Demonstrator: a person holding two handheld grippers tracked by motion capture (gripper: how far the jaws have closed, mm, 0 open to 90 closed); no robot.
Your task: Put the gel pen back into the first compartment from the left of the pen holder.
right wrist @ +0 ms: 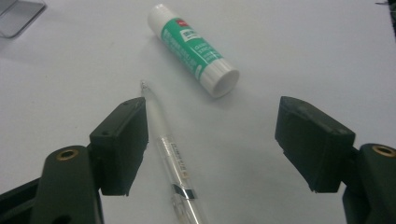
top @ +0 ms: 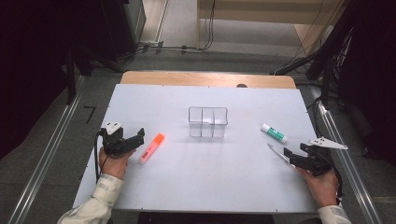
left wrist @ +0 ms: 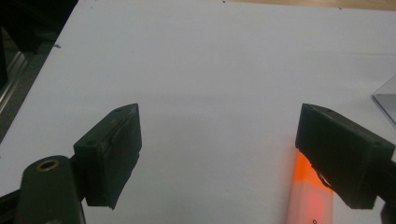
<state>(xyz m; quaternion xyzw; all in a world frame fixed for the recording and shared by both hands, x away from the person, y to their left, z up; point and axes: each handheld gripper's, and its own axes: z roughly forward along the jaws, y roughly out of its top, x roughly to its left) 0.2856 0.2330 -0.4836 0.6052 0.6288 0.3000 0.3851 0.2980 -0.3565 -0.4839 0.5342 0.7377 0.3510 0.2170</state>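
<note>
In the high view, a white table (top: 201,186) carries a few small things. The left gripper (top: 136,138) rests at the 9 o'clock side of the table, held by the person's left hand (top: 113,163), and its jaws stand apart with nothing between them. Just beside it, toward 3 o'clock from it, lies an orange highlighter (top: 151,148), with its orange cap pointing toward 1 o'clock. Near the middle of the table stands a clear plastic organizer (top: 208,122) with three compartments side by side. At the 3 o'clock side of the table lies a glue stick (top: 274,133) with a green label and white ends. Just below it, toward 6 o'clock, lies a thin clear pen (top: 277,153). The right gripper (top: 292,157) is in the right hand (top: 323,185), and its jaw tips are right at the near end of the pen.

In the left gripper view, the two black jaws are wide open over bare white table. The highlighter (left wrist: 309,193) lies at 4 o'clock, partly hidden behind the right-side jaw, not between the pads. A corner of the organizer (left wrist: 387,100) is at 3 o'clock.

In the right gripper view, the jaws are open and grip nothing. The pen (right wrist: 175,161) lies between them, close to the left-side jaw, and I cannot tell if it touches that pad. The glue stick (right wrist: 192,50) lies ahead at 12 o'clock, apart from the pen. A corner of the organizer (right wrist: 18,16) is at 10 o'clock.
</note>
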